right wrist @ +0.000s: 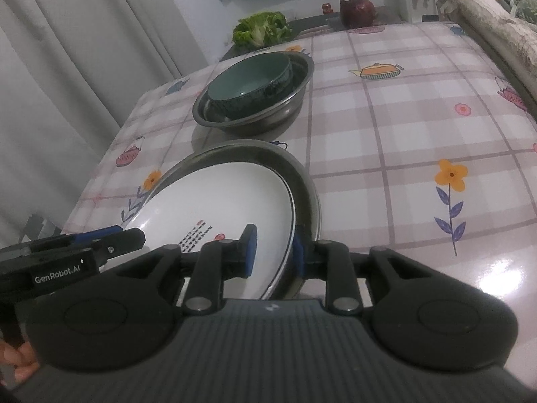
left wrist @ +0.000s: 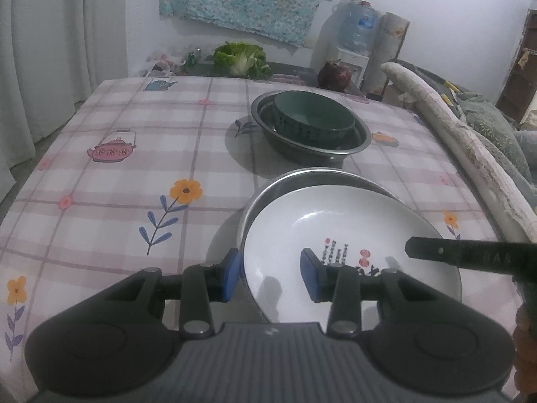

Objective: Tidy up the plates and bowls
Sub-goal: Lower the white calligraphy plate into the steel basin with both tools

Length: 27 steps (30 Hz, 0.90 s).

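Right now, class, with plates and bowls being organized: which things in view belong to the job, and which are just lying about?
Part of the job:
white plate
steel plate beneath it
green bowl
steel bowl holding it
left gripper
right gripper

Just lying about:
lettuce
red onion
water bottle

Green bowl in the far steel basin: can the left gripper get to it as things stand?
Probably yes. The green bowl sits open-topped in the steel basin with nothing above it, but the left gripper straddles the white plate's rim and must lift clear first.
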Motion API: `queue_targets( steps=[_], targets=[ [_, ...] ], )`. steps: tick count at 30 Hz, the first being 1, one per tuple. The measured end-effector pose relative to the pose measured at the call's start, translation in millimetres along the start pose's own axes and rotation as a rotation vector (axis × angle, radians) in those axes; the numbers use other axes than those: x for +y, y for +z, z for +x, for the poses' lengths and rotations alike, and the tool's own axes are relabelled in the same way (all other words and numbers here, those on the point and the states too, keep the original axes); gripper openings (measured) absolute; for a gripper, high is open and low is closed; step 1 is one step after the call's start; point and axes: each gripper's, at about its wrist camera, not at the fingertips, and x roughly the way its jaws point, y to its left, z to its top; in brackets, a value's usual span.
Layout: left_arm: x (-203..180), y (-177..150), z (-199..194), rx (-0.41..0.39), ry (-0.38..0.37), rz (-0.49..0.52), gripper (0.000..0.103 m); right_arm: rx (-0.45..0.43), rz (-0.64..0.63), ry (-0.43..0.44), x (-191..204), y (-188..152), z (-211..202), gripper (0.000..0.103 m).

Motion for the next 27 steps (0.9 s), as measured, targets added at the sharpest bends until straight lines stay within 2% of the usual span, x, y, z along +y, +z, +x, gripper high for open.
queue_targets(
  steps=[7,15,18,21,27],
  targets=[
    [4,1,-8,-0.017,-0.001,-0.001,0.040,-0.016,0.071,0.053,-8,5,-6,0.042],
    [7,4,-12,-0.037,0.017,0.001,0.044,0.013,0.148,0.113,-15,5,-10,0.054],
    [9,5,-10,-0.036,0.020,-0.004,0.045,0.055,0.142,0.092,-11,10,-10,0.056],
    [10,5,-9,-0.037,0.023,-0.008,0.046,0.072,0.075,0.027,0,16,-15,0.057],
    [14,3,-6,-0.029,0.022,-0.016,0.046,-0.025,0.030,0.035,7,24,-44,0.064]
  ],
)
